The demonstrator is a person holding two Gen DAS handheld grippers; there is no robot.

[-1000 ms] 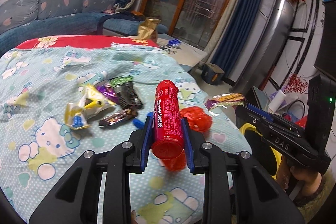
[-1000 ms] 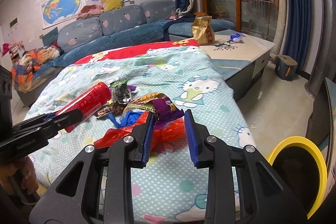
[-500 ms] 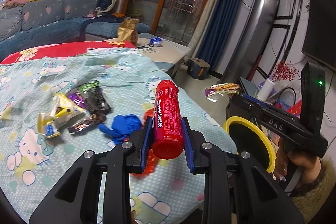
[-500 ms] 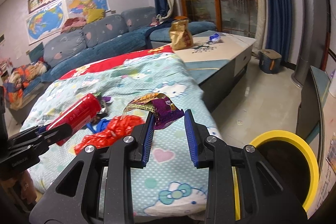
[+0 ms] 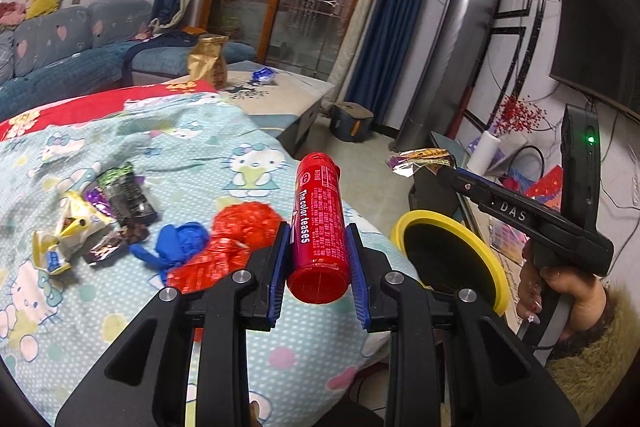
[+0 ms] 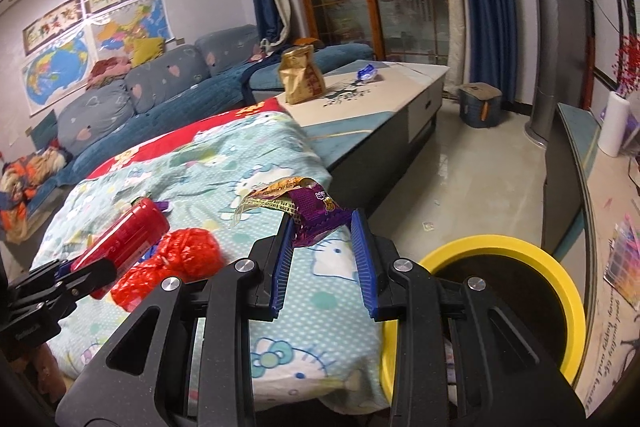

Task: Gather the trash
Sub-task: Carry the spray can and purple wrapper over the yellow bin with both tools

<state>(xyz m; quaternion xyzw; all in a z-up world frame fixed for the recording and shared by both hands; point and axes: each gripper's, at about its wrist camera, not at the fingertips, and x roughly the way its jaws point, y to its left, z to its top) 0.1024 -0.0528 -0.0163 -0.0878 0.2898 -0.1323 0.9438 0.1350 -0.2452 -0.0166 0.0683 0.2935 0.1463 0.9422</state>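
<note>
Left wrist view: our left hand-held gripper (image 5: pixel 318 259) is clamped on a red cylindrical plastic can with white lettering (image 5: pixel 318 223), its blue pads pressing both sides. Beyond it, the bed with a pale blue cartoon-cat sheet (image 5: pixel 192 155) carries a crumpled red plastic bag (image 5: pixel 236 239), a blue crumpled glove (image 5: pixel 180 243) and several foil snack wrappers (image 5: pixel 100 211). Our right hand-held gripper (image 6: pixel 324 251) stands narrowly parted and pinches a purple and gold foil snack wrapper (image 6: pixel 308 207) at its tips, near the bed's edge. A black bin with a yellow round rim (image 6: pixel 516 255) sits on the floor just beside the bed. Behind the bed we see a blue sofa (image 6: pixel 160 91), a low beige counter (image 6: pixel 384 83) bearing a gold paper bag (image 6: pixel 300 75), and blue curtains (image 6: pixel 488 7).
</note>
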